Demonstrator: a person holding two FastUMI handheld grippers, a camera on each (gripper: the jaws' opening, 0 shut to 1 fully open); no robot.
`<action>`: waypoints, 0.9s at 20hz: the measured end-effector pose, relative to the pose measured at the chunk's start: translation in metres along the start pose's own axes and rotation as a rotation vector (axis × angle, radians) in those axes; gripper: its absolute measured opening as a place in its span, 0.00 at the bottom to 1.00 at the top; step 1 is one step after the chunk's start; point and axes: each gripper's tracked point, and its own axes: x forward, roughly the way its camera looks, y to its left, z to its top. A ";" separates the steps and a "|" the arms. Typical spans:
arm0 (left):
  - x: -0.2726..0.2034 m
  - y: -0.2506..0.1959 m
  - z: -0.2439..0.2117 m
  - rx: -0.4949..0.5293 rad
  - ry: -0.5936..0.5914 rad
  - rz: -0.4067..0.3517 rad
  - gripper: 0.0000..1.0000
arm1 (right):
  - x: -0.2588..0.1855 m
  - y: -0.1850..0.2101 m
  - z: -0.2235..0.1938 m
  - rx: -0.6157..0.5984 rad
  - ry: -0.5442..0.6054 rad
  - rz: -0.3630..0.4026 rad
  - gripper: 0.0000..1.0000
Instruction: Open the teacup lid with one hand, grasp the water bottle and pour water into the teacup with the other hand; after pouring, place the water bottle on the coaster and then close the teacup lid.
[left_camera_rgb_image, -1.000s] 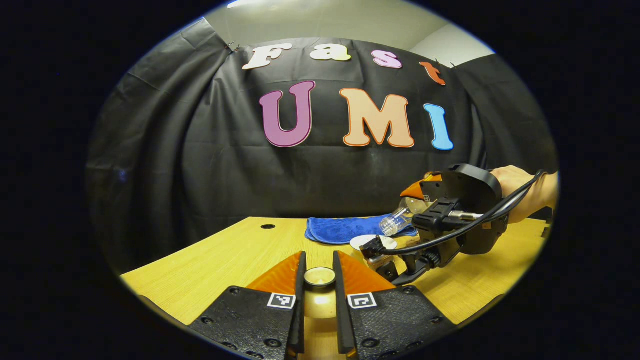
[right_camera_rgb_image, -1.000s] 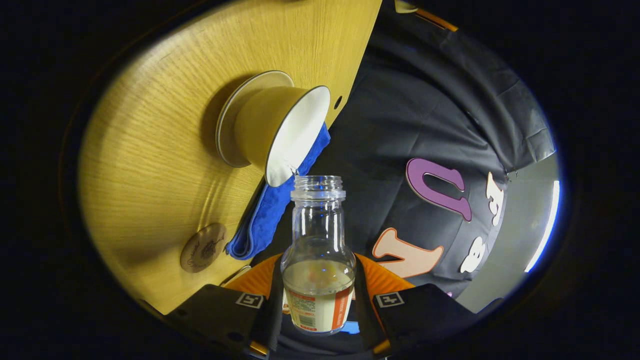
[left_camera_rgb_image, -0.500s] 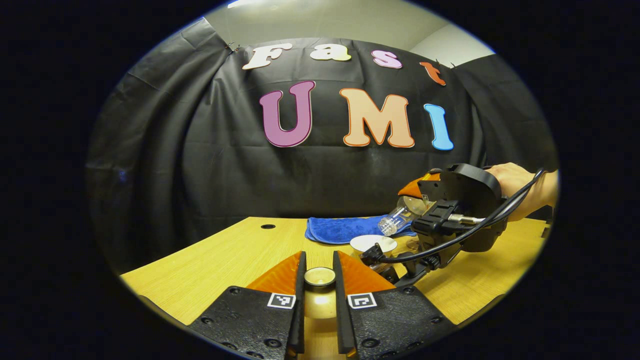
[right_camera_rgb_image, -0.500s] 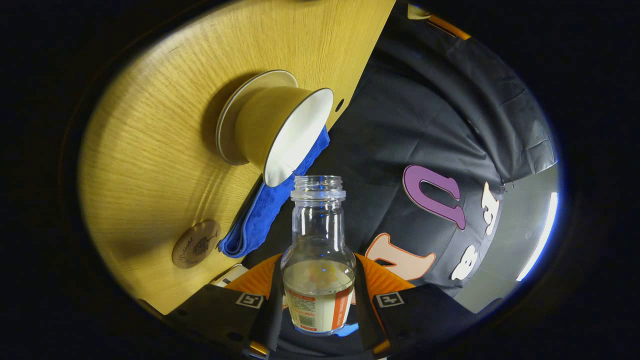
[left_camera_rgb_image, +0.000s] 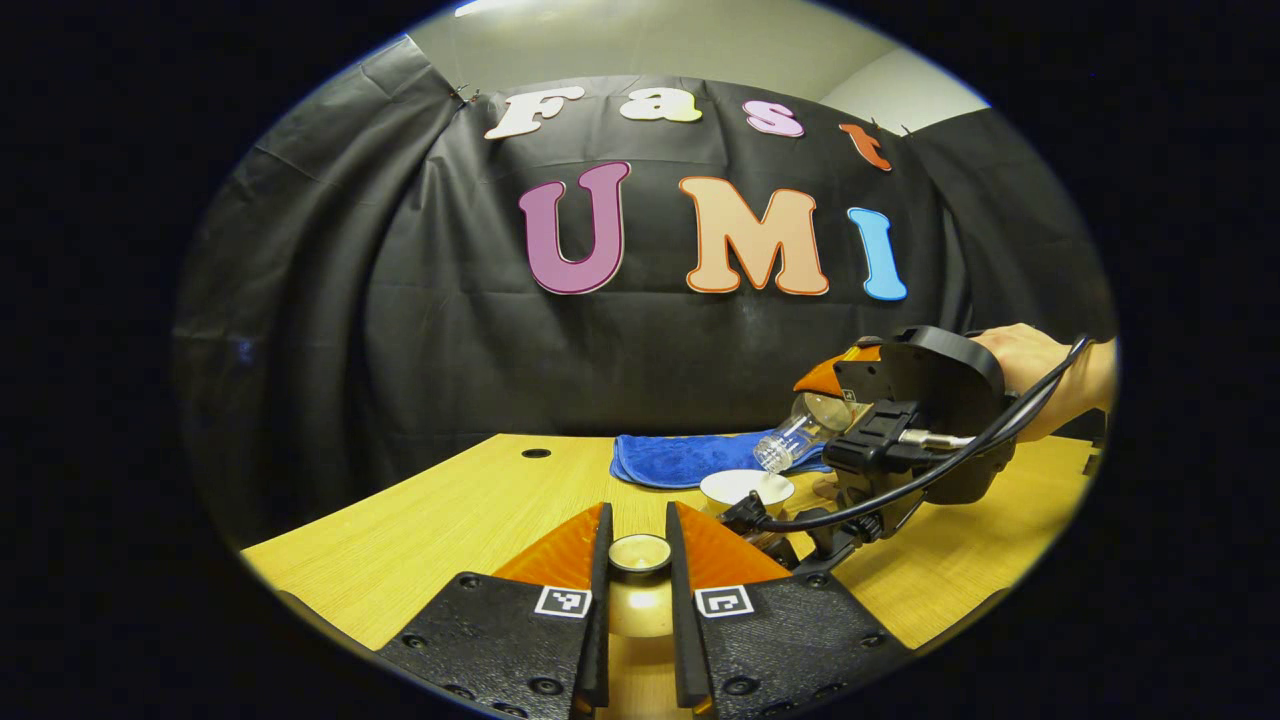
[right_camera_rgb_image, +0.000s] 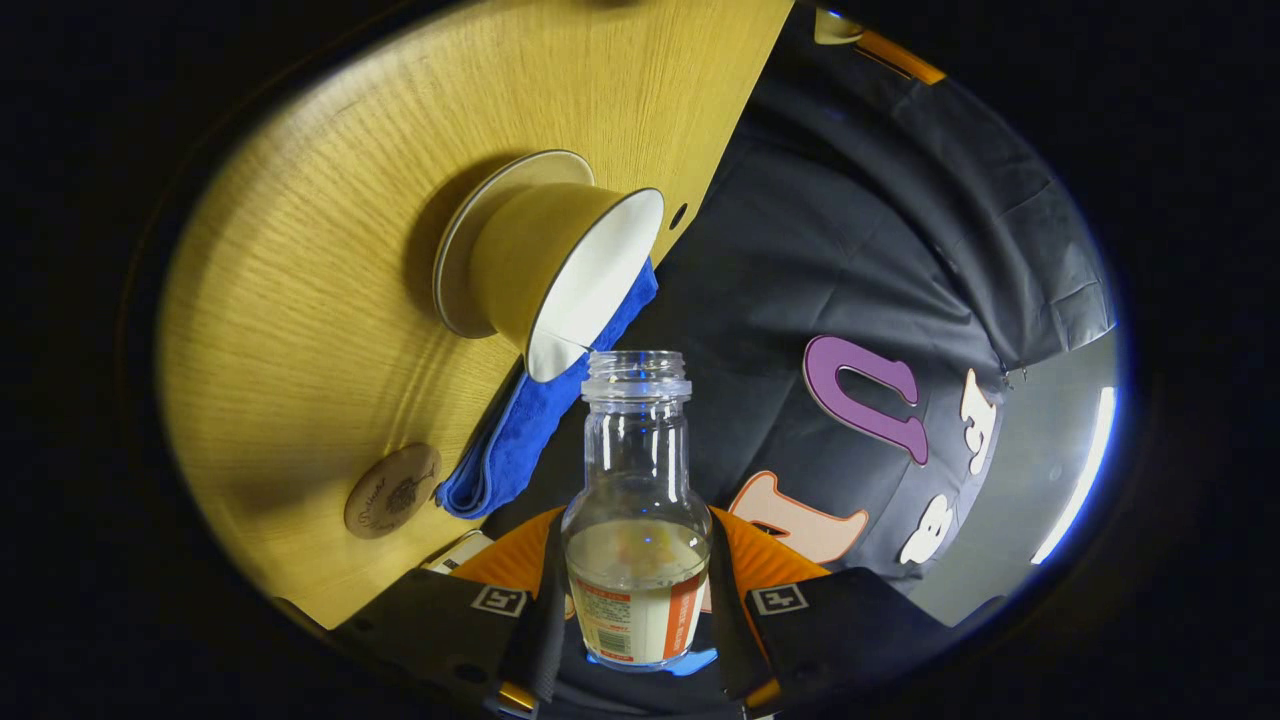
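Note:
My left gripper (left_camera_rgb_image: 638, 520) is shut on the knob of the golden teacup lid (left_camera_rgb_image: 640, 553) and holds it above the near table edge. To the right, a hand holds my right gripper (left_camera_rgb_image: 900, 430), which tilts the clear water bottle (left_camera_rgb_image: 795, 437) mouth-down over the open teacup (left_camera_rgb_image: 745, 487). In the right gripper view, the right gripper (right_camera_rgb_image: 637, 545) is shut on the labelled bottle (right_camera_rgb_image: 637, 480). The bottle's mouth lies at the rim of the white-lined teacup (right_camera_rgb_image: 560, 270), which stands on its saucer (right_camera_rgb_image: 450, 250). I make out no stream of water. A round wooden coaster (right_camera_rgb_image: 392, 491) lies beside the cup.
A folded blue cloth (left_camera_rgb_image: 685, 458) lies behind the teacup near the wall, and is also seen as the cloth (right_camera_rgb_image: 530, 430) in the right gripper view. The wooden table (left_camera_rgb_image: 450, 510) has a small hole (left_camera_rgb_image: 536, 453) at the back left. A cable (left_camera_rgb_image: 900, 490) hangs from the right gripper.
The right gripper has shifted slightly with the bottle, bringing its mouth further over the teacup's rim; more of the cup's opening shows in the left gripper view. The left gripper and lid stay still.

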 end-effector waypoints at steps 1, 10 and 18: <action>0.000 0.000 0.000 0.000 -0.001 0.000 0.23 | 0.000 0.001 0.000 0.018 -0.001 0.012 0.66; 0.001 0.002 0.000 0.002 -0.002 0.006 0.23 | -0.001 0.015 0.003 0.212 -0.014 0.101 0.66; 0.001 0.001 0.000 0.001 -0.001 0.006 0.23 | -0.011 0.022 0.005 0.437 -0.029 0.162 0.65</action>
